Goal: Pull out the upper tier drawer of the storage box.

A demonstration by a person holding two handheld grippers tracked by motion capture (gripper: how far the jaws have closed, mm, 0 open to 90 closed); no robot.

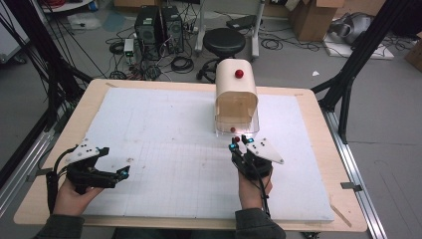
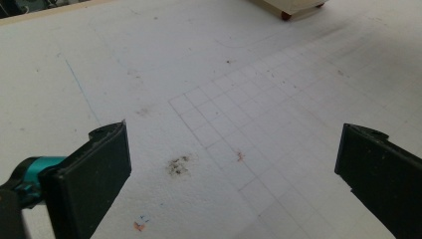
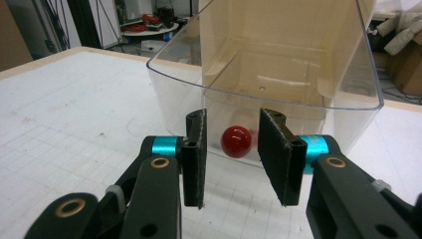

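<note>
A cream box [image 1: 236, 94] with a clear curved front flap [image 3: 268, 74] stands at the far middle of the white foam board [image 1: 164, 149]. A red knob [image 1: 239, 73] sits on its top and a second red knob [image 3: 236, 141] low on the clear flap. My right gripper [image 3: 234, 118] points at that lower knob, its jaws a little apart on either side of it, and the pads do not press on it. In the high view the right gripper [image 1: 241, 142] is just in front of the box. My left gripper [image 1: 117, 160] rests at the near left, wide open [image 2: 234, 127] over bare foam.
The foam board lies on a wooden table [image 1: 318, 149]. Beyond the far edge are a black stool [image 1: 225, 42], computer towers [image 1: 159, 30] and floor cables. Black frame legs [image 1: 348, 79] stand at both sides.
</note>
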